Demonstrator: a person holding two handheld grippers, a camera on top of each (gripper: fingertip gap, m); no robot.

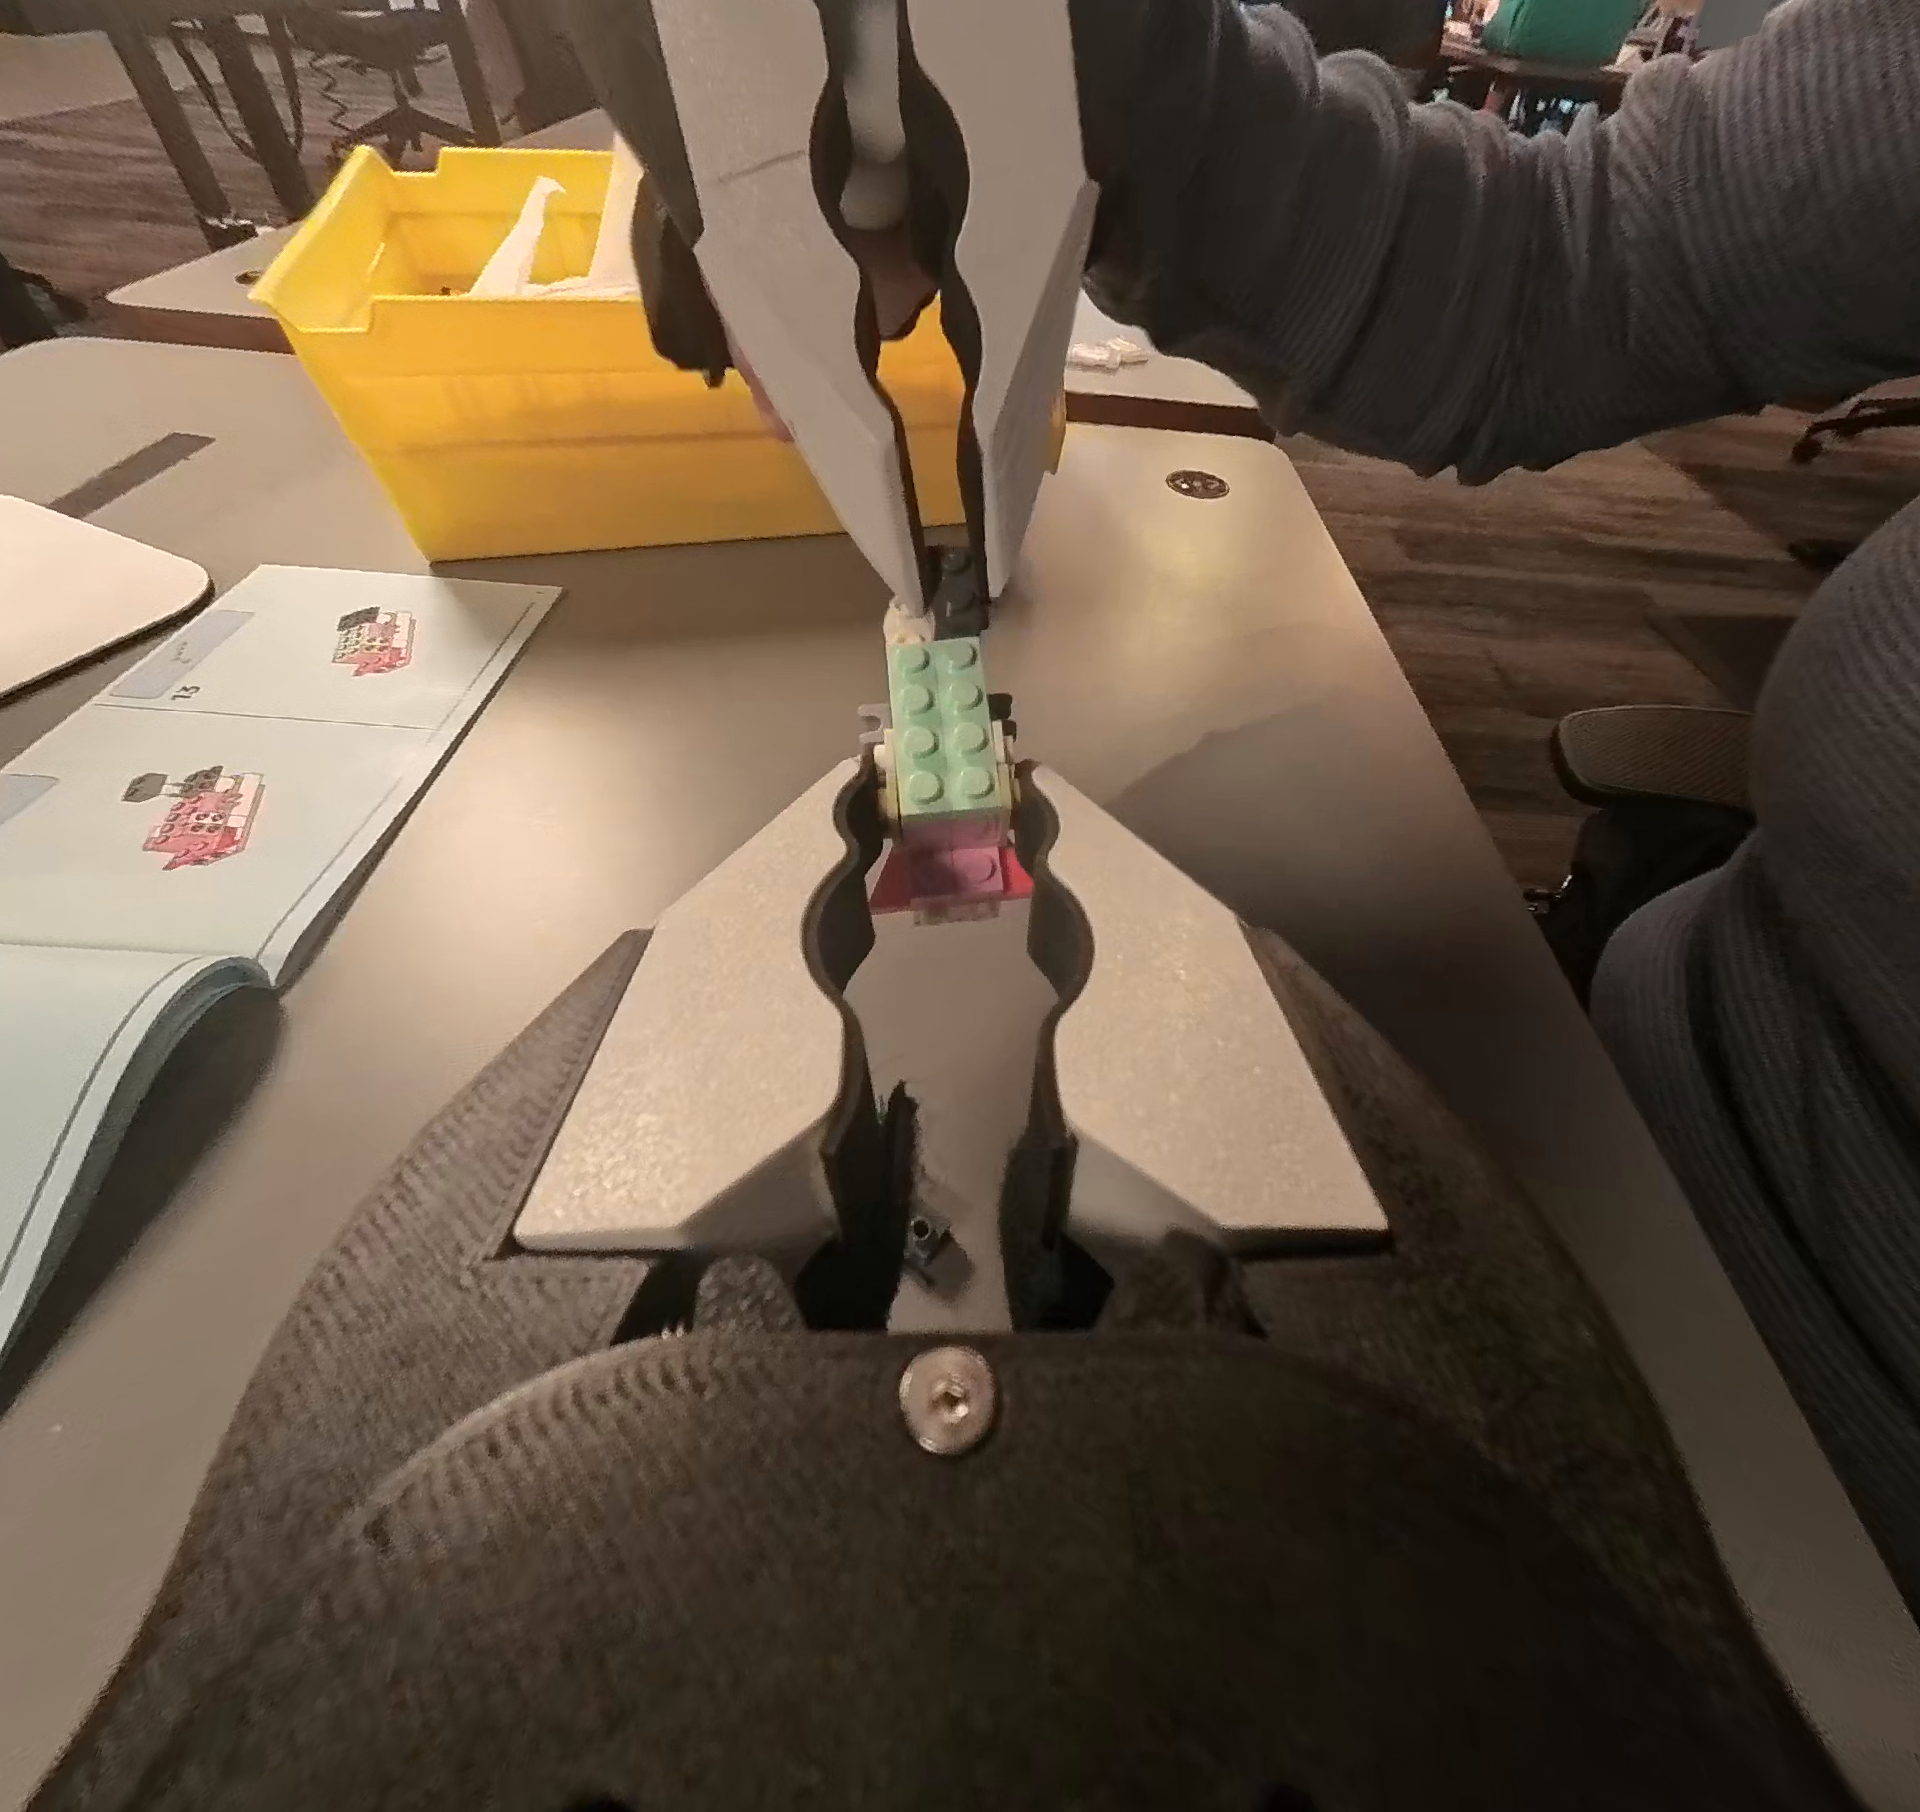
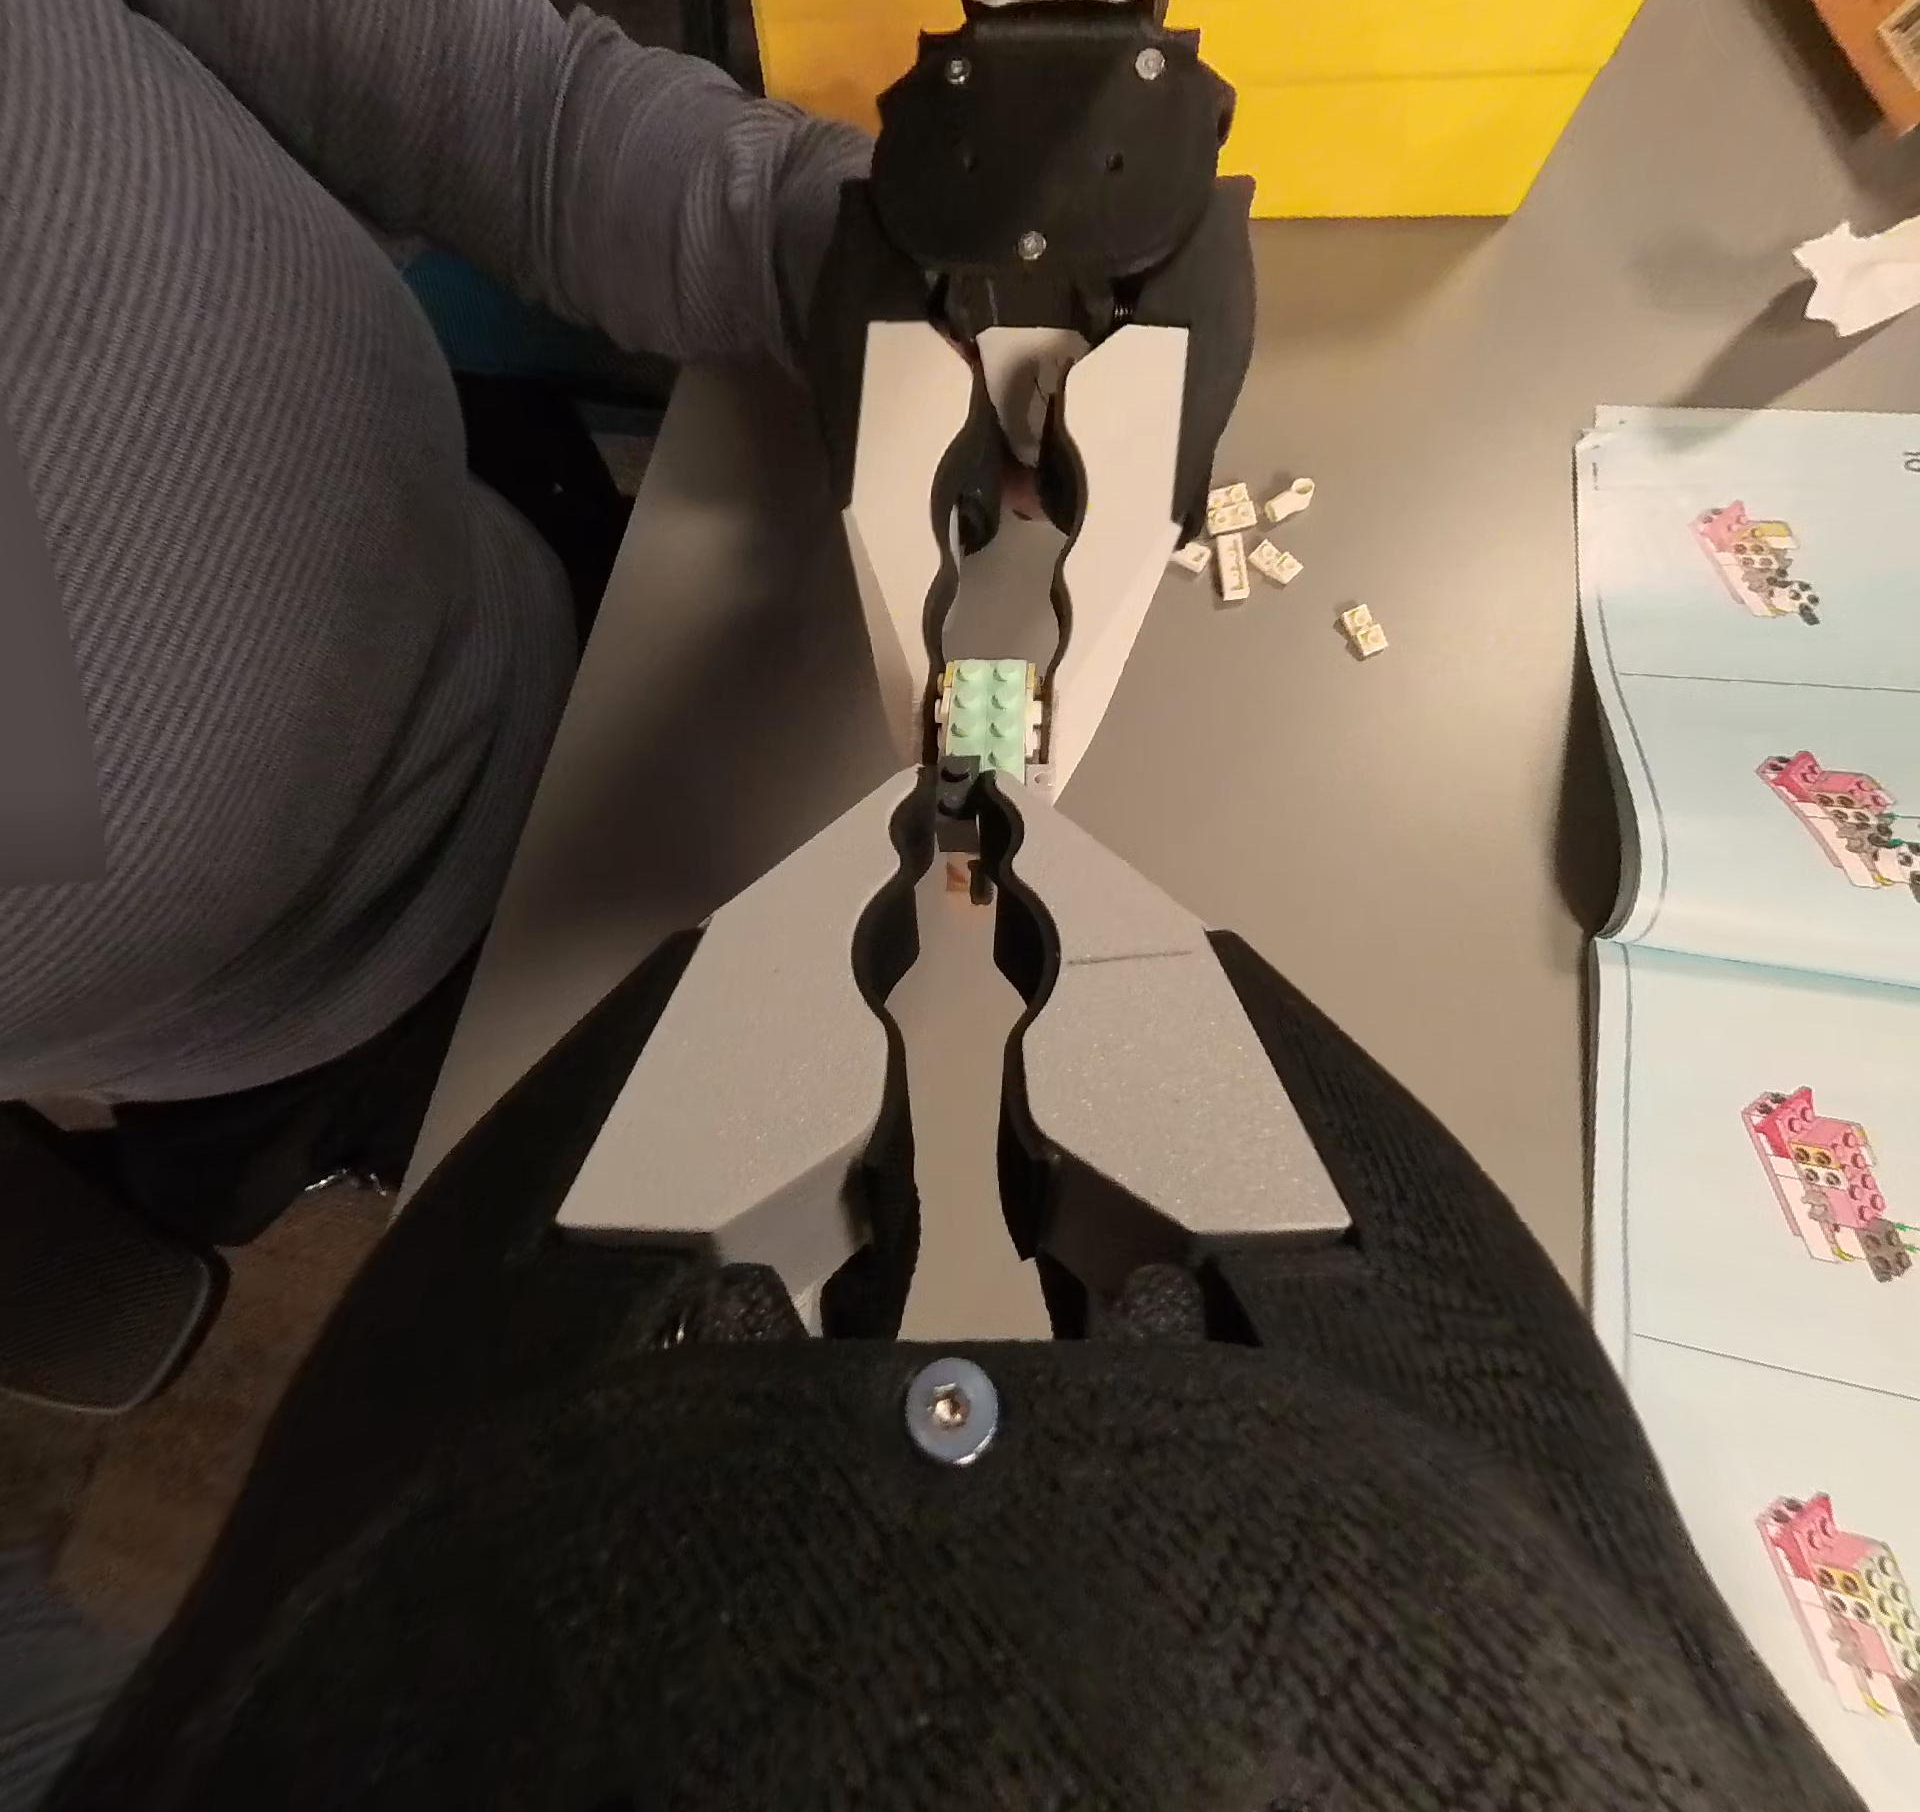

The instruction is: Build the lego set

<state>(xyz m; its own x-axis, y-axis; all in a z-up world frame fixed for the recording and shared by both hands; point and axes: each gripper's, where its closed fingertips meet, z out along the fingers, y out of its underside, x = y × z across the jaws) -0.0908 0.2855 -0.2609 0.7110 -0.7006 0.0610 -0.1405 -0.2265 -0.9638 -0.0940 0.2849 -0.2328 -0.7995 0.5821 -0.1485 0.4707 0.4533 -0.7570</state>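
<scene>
My left gripper (image 1: 951,791) is shut on a small brick model (image 1: 948,739) with a mint green top and pink lower bricks, held just above the grey table (image 1: 644,723). My right gripper (image 1: 954,593) comes down from the far side and is shut on a small dark grey piece (image 1: 961,586) that touches the model's far end. In the right wrist view, my right gripper (image 2: 958,788) pinches the dark piece (image 2: 956,806) against the mint green model (image 2: 987,713), which sits between the left gripper's fingers (image 2: 1070,713).
A yellow bin (image 1: 540,380) stands behind the grippers. An open instruction booklet (image 1: 260,775) lies at the left and shows in the right wrist view (image 2: 1766,827). Several loose white bricks (image 2: 1247,536) and crumpled paper (image 2: 1860,276) lie on the table. A person's sleeve (image 1: 1507,256) reaches in. The tips of both grippers are at nearly the same place.
</scene>
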